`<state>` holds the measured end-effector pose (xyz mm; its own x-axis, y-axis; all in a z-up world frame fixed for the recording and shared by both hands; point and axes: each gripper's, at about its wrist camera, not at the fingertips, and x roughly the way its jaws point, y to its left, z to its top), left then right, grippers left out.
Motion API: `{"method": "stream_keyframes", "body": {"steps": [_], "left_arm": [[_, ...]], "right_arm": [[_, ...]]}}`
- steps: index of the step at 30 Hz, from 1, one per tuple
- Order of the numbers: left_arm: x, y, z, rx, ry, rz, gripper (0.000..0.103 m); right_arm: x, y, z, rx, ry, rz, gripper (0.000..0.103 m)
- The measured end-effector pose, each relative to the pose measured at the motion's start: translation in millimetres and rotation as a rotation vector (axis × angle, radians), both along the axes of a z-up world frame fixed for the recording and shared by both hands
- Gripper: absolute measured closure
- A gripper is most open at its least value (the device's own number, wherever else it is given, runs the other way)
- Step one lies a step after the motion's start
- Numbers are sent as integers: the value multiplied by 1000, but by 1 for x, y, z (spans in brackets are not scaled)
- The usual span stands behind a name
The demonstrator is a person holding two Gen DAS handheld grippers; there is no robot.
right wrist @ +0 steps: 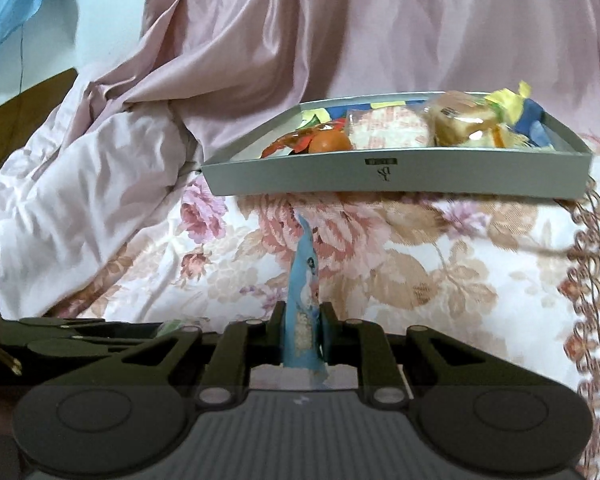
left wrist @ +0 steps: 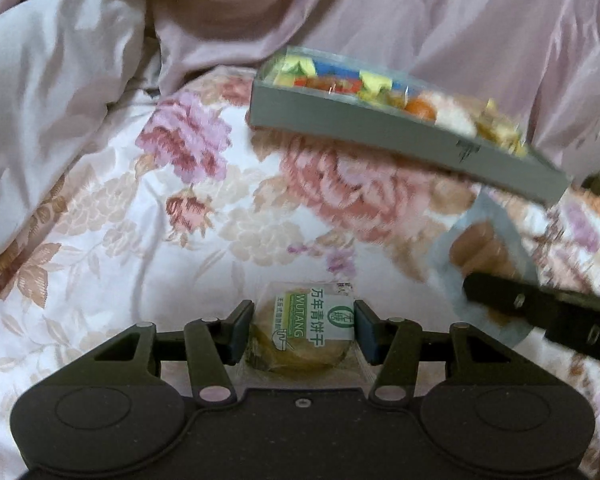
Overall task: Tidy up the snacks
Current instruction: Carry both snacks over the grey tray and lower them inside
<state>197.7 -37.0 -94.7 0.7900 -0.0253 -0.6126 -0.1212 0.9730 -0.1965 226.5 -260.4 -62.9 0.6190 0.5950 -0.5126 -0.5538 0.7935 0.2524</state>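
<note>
Nearest to us, our left gripper holds a biscuit pack between its pads, which press on the pack's two sides. It is a round, golden biscuit in clear film with a green and white label, and it looks firm enough to keep its shape in the grip. Our right gripper is pinched tight on a thin blue packet, held edge-on so that it stands up like a blade between the fingers; the left wrist view shows the same packet flat, pale blue with a brown snack pictured on it, though blurred.

Both packs hang above the bed, short of the box, which lies farther off on the flowered cover. We take the box as our landmark: the biscuit pack is on its near side and to its left, the blue packet on its near side, roughly before its middle.

Inside the box we already see an orange round thing at the near left, a pale square pack beside it, a wrapped bun to the right, and bright wrappers behind. So we judge the sorting well along, with these two packs yet to go in. We see no other loose snacks on the bed, though the views are narrow.

Beyond the box lies a rumpled pink quilt.
</note>
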Motion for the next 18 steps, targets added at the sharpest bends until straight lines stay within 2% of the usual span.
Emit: {"method": "stream_keyframes", "body": {"steps": [4, 9, 18], "left_arm": [[-5, -7, 11, -17, -48, 14, 49], [-8, -12, 27, -27, -108, 33, 49], [9, -10, 61, -52, -187, 91, 48]], "right_arm": [[-10, -7, 2, 45, 23, -23, 84], [-22, -9, 9, 54, -21, -21, 84], [-35, -11, 28, 94, -226, -65, 84]]}}
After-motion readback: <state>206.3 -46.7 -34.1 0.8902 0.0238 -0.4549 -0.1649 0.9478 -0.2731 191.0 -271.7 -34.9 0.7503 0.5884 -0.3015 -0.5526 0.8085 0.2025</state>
